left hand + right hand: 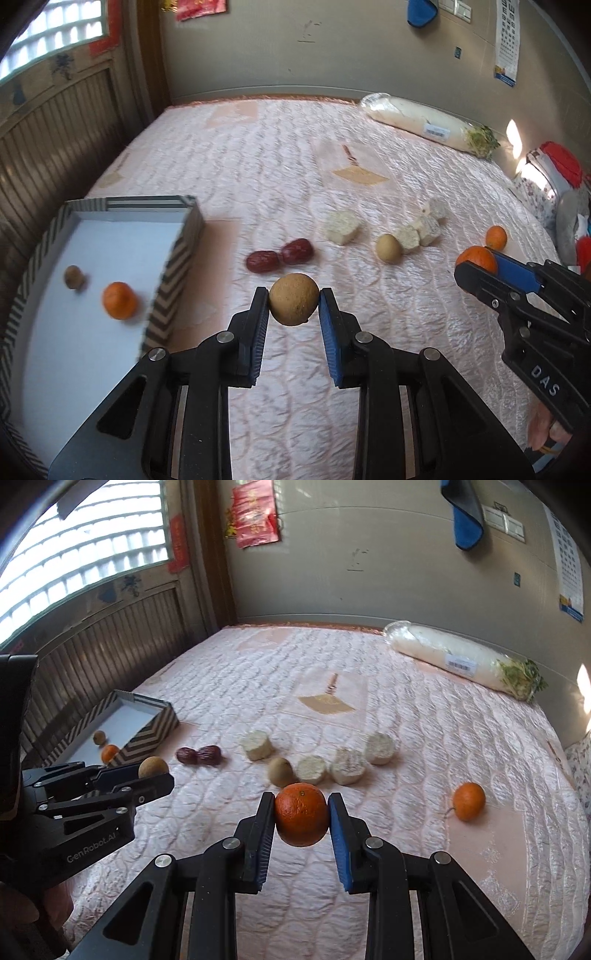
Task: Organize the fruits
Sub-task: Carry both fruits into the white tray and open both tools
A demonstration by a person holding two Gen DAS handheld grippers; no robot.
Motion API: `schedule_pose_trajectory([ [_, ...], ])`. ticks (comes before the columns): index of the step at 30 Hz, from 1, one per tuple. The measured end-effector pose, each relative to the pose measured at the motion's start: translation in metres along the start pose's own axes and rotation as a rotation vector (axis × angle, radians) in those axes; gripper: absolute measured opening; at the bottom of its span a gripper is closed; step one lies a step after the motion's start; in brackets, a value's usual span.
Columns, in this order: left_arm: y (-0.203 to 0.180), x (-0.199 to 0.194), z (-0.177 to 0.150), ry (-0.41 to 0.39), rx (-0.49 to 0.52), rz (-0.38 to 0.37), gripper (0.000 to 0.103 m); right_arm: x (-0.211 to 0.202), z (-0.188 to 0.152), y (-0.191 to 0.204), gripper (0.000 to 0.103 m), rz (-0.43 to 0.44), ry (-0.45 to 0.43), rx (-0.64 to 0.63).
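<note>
The left gripper (294,303) has its jaws clenched on a round, tan, rough-skinned fruit (294,299), pinched between the blue pads and held clear above the pink quilted bedspread (258,155). The right gripper (301,819) has its jaws clenched on a round orange tangerine (301,814), also lifted off the bedspread.

Just beyond the left gripper lie two dark red wrinkled dates (279,255), touching each other. To its left sits an open rectangular box with a chevron-striped rim and pale blue inside (177,266); within it rest a small orange tangerine (119,300) and a small brown round fruit (74,277), a little apart.

Beyond the right gripper a second tan round fruit (280,771) lies on the bedspread, touching the nearest of a row of three white cut cylinder slices (347,766). A fourth white slice (257,744) sits apart to the left, near the dates. To the right, well apart from the slices, a loose orange tangerine with a short stem (469,800) rests on the bedspread.

At the far edge, against the grey wall, lies a long white radish in clear plastic wrap with green tops and a barcode label (461,661). A blue cloth (466,520) hangs on the wall above.
</note>
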State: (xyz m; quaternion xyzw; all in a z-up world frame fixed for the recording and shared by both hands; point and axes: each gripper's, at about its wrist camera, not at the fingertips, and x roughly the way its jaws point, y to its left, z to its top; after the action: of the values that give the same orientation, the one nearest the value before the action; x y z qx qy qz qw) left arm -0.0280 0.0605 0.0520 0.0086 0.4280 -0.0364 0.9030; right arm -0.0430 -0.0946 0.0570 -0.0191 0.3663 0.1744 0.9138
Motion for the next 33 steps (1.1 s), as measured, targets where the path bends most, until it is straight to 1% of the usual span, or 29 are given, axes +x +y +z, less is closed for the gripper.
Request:
schedule_pose_trajectory([
  [10,0.038,-0.024,-0.003,-0.038,-0.046,0.078,0.027,0.0,0.012,0.046,0.028,0.064,-0.014,-0.077],
  [16,0.062,-0.035,-0.007,-0.051,-0.082,0.111,0.027,0.003,0.017,0.074,0.028,0.096,-0.017,-0.126],
  [33,0.12,-0.046,-0.012,-0.06,-0.164,0.201,0.027,0.017,0.027,0.136,0.028,0.188,-0.012,-0.225],
])
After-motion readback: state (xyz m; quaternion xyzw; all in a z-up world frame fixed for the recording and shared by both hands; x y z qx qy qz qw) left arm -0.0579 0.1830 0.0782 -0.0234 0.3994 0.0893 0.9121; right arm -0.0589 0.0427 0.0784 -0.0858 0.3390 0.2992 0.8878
